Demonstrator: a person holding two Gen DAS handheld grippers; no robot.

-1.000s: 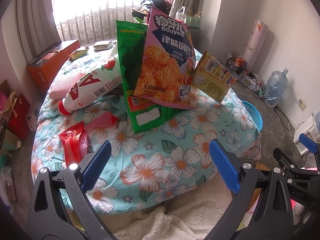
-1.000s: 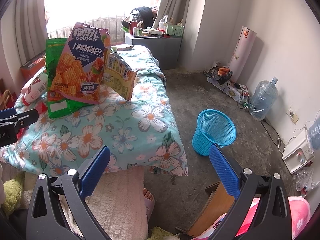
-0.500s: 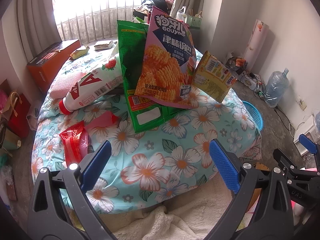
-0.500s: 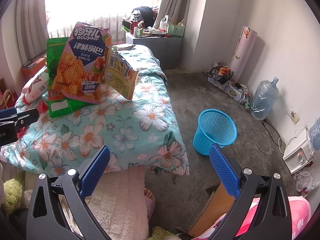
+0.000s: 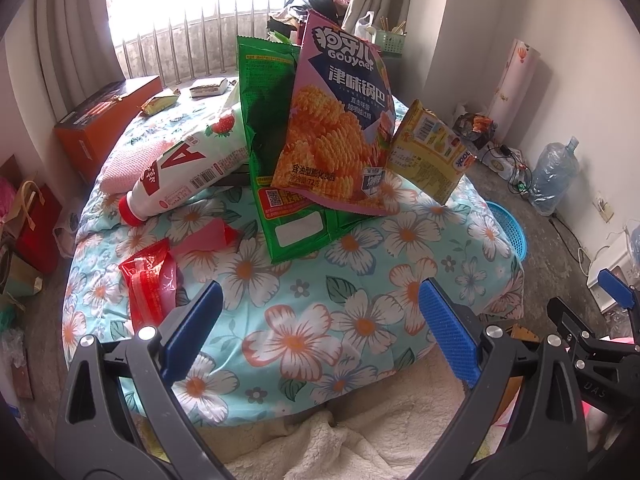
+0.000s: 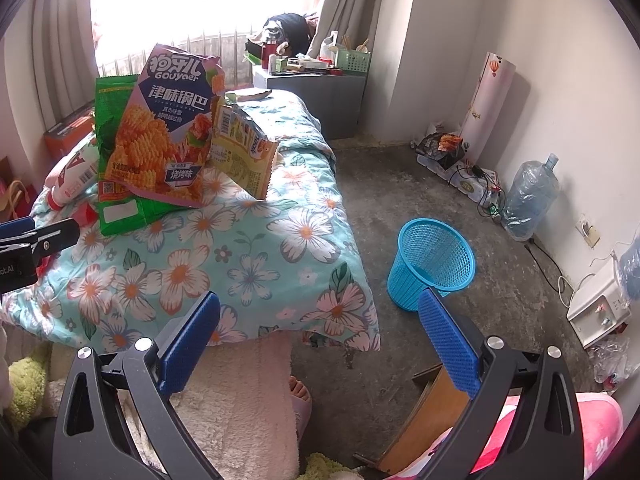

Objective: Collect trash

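Observation:
Snack wrappers lie on a floral bedspread (image 5: 320, 328): a pink Gouyaer crisp bag (image 5: 340, 120), a green bag (image 5: 272, 120) behind it, a yellow packet (image 5: 432, 156), a red wrapper (image 5: 148, 280) and a white bottle with a red cap (image 5: 180, 168). A blue mesh bin (image 6: 434, 260) stands on the floor right of the bed. My left gripper (image 5: 318, 332) is open and empty over the bed's near end. My right gripper (image 6: 320, 336) is open and empty near the bed's corner, short of the bin.
An orange box (image 5: 104, 120) lies at the bed's far left. A large water bottle (image 6: 532, 200), cables and a white appliance (image 6: 600, 304) line the right wall. A grey cabinet (image 6: 316, 100) stands at the bed's head. A bare foot (image 6: 298, 394) shows below.
Both views have shifted very slightly; the right gripper has drifted a little so the bin and bed sit marginally further right. Both grippers stay open and empty.

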